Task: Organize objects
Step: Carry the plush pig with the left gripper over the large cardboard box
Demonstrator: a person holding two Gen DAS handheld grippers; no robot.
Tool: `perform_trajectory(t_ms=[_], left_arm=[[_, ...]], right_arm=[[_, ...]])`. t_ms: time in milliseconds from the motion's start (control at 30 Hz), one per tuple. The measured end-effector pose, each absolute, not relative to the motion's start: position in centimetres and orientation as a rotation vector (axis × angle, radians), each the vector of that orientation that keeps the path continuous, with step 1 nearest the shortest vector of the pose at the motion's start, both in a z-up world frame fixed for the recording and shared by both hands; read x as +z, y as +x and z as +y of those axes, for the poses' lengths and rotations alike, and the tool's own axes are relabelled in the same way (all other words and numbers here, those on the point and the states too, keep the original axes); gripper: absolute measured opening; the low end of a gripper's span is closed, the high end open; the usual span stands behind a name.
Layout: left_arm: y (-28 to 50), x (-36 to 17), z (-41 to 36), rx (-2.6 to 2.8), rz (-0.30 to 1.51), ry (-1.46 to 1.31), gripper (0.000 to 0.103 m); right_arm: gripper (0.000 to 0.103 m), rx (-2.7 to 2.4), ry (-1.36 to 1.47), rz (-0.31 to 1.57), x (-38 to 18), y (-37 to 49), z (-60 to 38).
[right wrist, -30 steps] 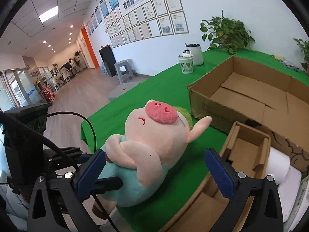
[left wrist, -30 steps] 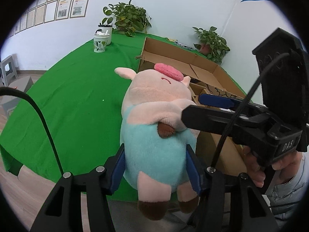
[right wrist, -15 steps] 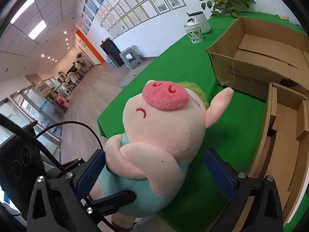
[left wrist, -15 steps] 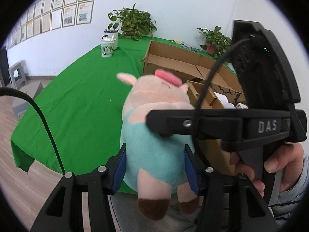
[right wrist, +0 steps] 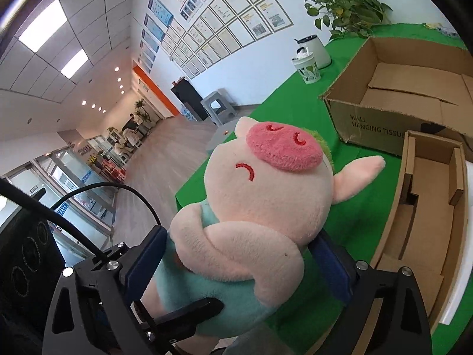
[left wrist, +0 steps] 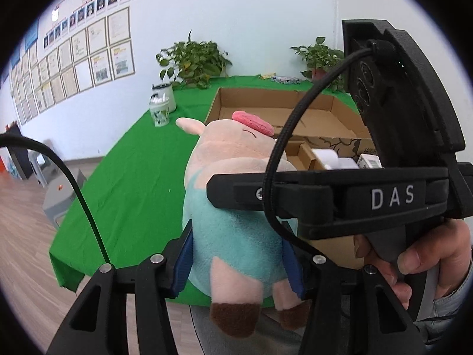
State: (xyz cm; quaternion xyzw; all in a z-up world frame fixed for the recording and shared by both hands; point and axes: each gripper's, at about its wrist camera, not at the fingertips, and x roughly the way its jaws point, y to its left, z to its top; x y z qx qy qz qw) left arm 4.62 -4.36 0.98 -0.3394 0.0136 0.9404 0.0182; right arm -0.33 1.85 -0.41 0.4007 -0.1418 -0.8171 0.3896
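Left wrist view: the left hand-held gripper (left wrist: 238,261) pinches the plush pig (left wrist: 236,207); the right hand-held gripper (right wrist: 236,263) is closing around it. Releasing early risks dropping it off the tabletop (left wrist: 133,177).

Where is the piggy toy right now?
The plush pig is up in the air at the near edge of the green table, left of the cardboard boxes. The left gripper squeezes its teal belly while the right gripper's jaws are closing around it.

The right gripper (right wrist: 236,263) now straddles the plush pig (right wrist: 260,207), its jaws closing around the teal body. The left gripper (left wrist: 239,257), clamped on the pig, is higher relative to the cardboard box (left wrist: 224,103).
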Motion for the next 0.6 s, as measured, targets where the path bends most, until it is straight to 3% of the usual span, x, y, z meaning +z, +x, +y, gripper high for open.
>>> perform_trajectory(t_ms=[267, 600], left_arm=[[3.2, 4.3, 0.1, 2.858, 0.196, -0.873, 0.052], [0.7, 6.4, 4.5, 2.685, 0.295, -0.690, 0.052]], right_arm=[[0.082, -2.237, 0.844, -0.485, 3.0, 1.0, 8.4], [0.078, -2.496, 0.699, -0.584, 7.3, 3.9, 16.9]])
